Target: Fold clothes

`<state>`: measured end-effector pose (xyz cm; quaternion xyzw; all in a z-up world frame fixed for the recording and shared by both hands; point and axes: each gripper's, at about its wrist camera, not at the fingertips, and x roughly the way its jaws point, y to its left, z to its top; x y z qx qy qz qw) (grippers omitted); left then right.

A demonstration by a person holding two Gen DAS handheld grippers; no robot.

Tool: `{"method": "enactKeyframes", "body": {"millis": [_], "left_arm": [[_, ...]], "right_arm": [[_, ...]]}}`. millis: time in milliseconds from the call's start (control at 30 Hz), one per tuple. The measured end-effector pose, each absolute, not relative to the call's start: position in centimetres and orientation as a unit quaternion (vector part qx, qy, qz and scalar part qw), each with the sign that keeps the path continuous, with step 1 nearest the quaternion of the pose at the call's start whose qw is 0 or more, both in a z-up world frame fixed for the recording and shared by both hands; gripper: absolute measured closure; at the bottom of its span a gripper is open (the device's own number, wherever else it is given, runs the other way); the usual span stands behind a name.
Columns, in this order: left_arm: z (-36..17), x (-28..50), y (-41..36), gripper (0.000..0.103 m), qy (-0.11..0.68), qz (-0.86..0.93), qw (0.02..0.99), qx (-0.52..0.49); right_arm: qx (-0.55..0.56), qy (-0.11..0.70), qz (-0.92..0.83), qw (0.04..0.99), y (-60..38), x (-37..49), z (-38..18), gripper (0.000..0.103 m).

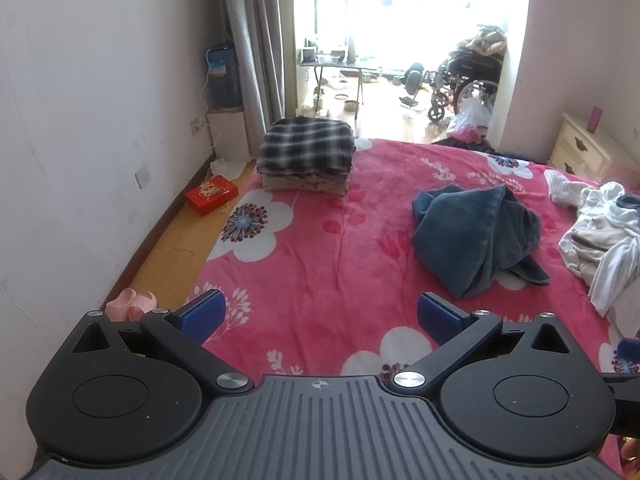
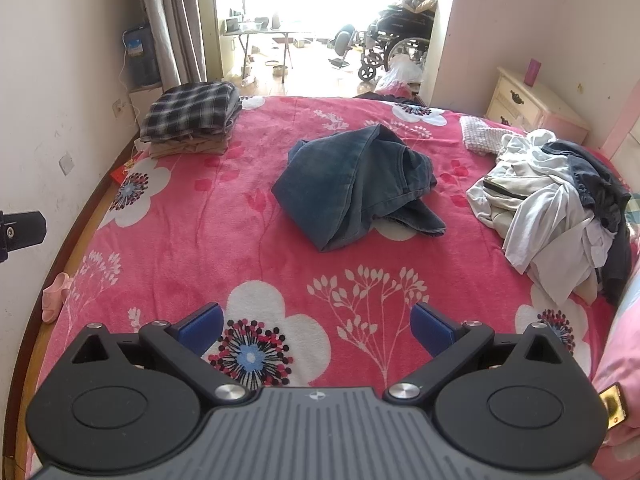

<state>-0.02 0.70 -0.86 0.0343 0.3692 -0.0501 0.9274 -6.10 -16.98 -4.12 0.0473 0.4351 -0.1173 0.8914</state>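
A crumpled pair of dark blue jeans (image 1: 476, 236) (image 2: 360, 184) lies on the pink flowered bedspread (image 1: 328, 248) (image 2: 224, 232). A neat stack of folded clothes with a plaid shirt on top (image 1: 306, 152) (image 2: 192, 118) sits at the bed's far left corner. A heap of unfolded white and dark clothes (image 1: 600, 236) (image 2: 560, 208) lies at the right. My left gripper (image 1: 320, 314) is open and empty, well short of the jeans. My right gripper (image 2: 318, 322) is open and empty above the near bedspread.
A white wall (image 1: 80, 120) and wooden floor with a red box (image 1: 210, 194) and pink slippers (image 1: 132, 302) run along the bed's left. A cream nightstand (image 2: 532, 104) stands at the far right. A wheelchair (image 2: 396, 48) stands in the doorway beyond.
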Motion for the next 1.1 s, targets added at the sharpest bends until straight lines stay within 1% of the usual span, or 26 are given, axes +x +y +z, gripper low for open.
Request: {"method": "enactKeyframes", "body": {"millis": [267, 600, 833, 1100], "left_arm": [[-1.0, 0.6, 0.3, 0.000, 0.363, -0.064, 0.929, 0.038], [-1.7, 3.6, -1.2, 0.000, 0.349, -0.135, 0.927, -0.012], [-4.1, 7.1, -4.3, 0.000, 0.365, -0.154, 0.918, 0.003], [-9.7, 12.3, -9.3, 0.000, 0.365, -0.188, 0.911, 0.038]], "right_arm": [[0.049, 0.434, -0.123, 0.891, -17.3, -5.7, -4.4, 0.001], [0.057, 0.423, -0.134, 0.894, -19.1, -4.1, -5.1, 0.001], [0.081, 0.418, -0.146, 0.893, -22.5, -1.9, -7.4, 0.001], [0.100, 0.389, -0.172, 0.899, -28.0, 0.3, -12.0, 0.001]]}}
